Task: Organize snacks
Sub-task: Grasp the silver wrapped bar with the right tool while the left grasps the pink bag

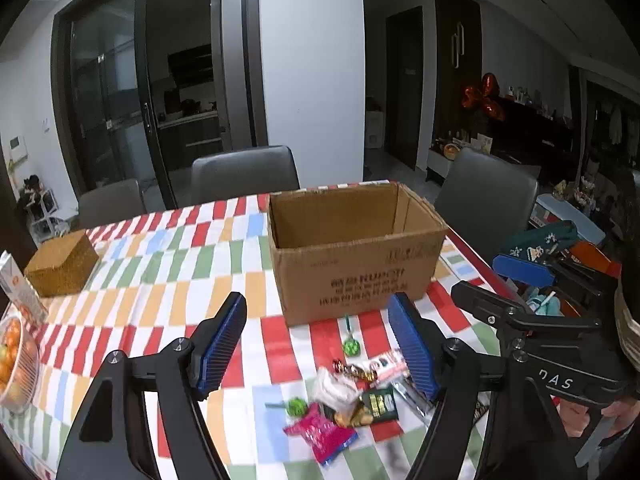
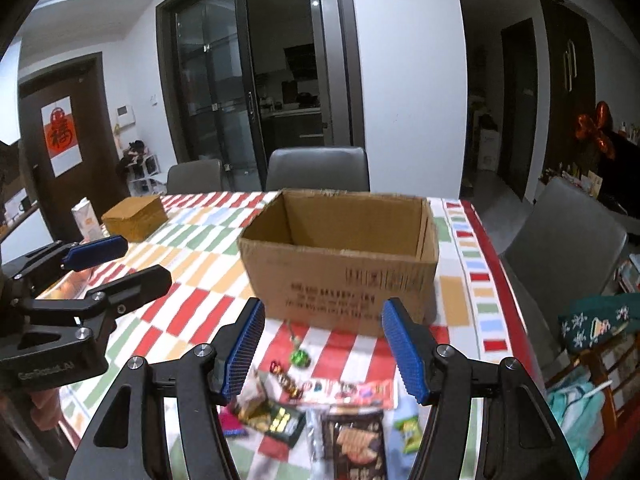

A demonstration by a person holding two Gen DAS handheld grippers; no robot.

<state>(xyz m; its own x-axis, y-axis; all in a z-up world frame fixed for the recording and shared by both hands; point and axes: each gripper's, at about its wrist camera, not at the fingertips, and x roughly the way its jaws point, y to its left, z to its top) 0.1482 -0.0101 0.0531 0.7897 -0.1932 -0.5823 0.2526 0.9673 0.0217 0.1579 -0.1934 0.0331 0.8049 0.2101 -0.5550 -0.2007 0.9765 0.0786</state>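
An open, empty cardboard box (image 1: 356, 256) stands on the striped tablecloth (image 1: 168, 280); it also shows in the right wrist view (image 2: 340, 264). A pile of snack packets (image 1: 344, 404) lies in front of it, with a pink packet (image 1: 324, 436), a green lollipop (image 1: 351, 346) and a dark green packet (image 1: 380, 402). In the right wrist view the pile (image 2: 320, 408) includes a brown packet (image 2: 358, 444). My left gripper (image 1: 320, 348) is open above the pile. My right gripper (image 2: 324, 350) is open above it too, and also shows at the right of the left wrist view (image 1: 520, 292).
A brown lidded box (image 1: 62, 266) and a carton (image 1: 20, 288) stand at the table's left, with a bowl of oranges (image 1: 16, 364) near the front. Grey chairs (image 1: 244, 174) stand behind the table and one (image 2: 560, 252) stands at its right, by clutter.
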